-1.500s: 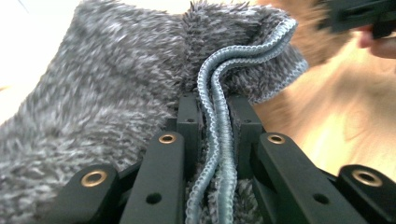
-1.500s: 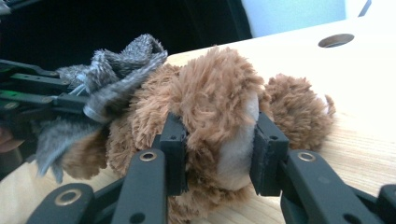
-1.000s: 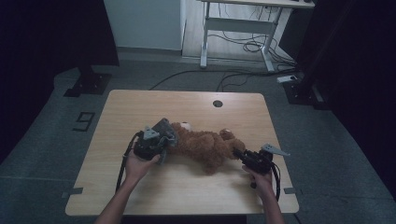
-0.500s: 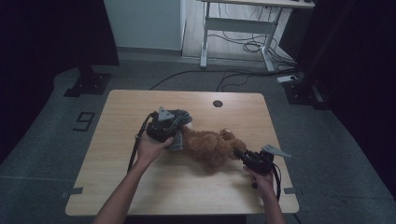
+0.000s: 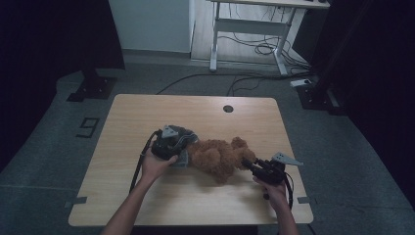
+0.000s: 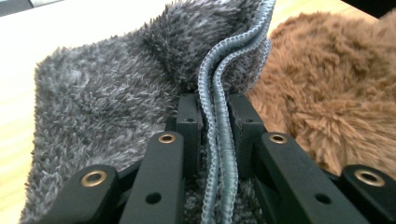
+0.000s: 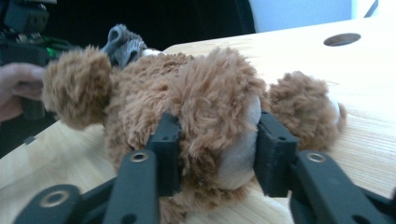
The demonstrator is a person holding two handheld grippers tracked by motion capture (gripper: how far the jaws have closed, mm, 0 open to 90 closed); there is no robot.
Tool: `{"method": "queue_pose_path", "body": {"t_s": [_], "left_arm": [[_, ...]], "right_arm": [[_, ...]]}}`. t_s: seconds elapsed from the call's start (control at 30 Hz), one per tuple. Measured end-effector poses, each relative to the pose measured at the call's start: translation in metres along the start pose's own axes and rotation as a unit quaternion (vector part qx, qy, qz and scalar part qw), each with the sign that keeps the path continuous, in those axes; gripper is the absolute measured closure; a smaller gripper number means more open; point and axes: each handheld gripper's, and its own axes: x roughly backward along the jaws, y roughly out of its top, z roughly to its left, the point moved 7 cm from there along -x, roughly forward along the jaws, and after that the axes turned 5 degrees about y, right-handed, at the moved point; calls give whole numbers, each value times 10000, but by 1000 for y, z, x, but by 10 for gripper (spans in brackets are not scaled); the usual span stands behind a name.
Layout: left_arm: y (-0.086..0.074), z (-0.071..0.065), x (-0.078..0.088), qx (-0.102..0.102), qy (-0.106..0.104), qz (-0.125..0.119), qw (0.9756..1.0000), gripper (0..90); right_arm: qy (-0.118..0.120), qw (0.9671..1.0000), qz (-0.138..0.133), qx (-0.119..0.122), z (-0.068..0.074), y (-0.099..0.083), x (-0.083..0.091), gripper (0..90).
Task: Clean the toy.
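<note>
In the high view, a fluffy brown plush teddy bear (image 5: pixel 220 157) lies on its side near the middle of the light wooden bench (image 5: pixel 147 112), with a small grey fleece garment (image 5: pixel 182 147) bunched at its left end. The left hand-held gripper (image 5: pixel 177 147) is at that garment and the right hand-held gripper (image 5: pixel 250 166) at the bear's right end; the two hands pulling apart could drag the whole bear across the bench instead of moving the garment. A large figure 9 (image 5: pixel 88 127) is marked on the floor to the left; no other writing is readable. In the left gripper view, the jaws are clamped on the garment's doubled stitched grey hem (image 6: pixel 215 116), a thin hold that could slip out if tugged sideways. In the right gripper view, the jaws have just been opening and flank a brown foot with a cream sole (image 7: pixel 236 154); whether the pads press the fur I cannot tell, and a loosened hold there would let the bear follow the garment.
</note>
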Motion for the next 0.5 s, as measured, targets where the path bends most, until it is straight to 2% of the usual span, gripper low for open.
{"method": "queue_pose_path", "body": {"t_s": [0.1, 0.2, 0.3, 0.5], "left_arm": [[-11, -5, 5, 24, 27, -146, 9999, 769], [-21, -14, 9, -122, 47, -209, 9997, 769], [-30, -20, 14, -270, 90, -210, 9994, 770], [-43, -27, 18, -286, 5, -218, 9994, 771]], "right_arm": [[66, 9999, -6, 105, 7, 5, 4, 432], [80, 9999, -47, 125, 14, 14, 7, 320], [70, 9996, -102, 240, 22, 20, 10, 291], [193, 9993, -129, 278, 33, 26, 10, 248]]}}
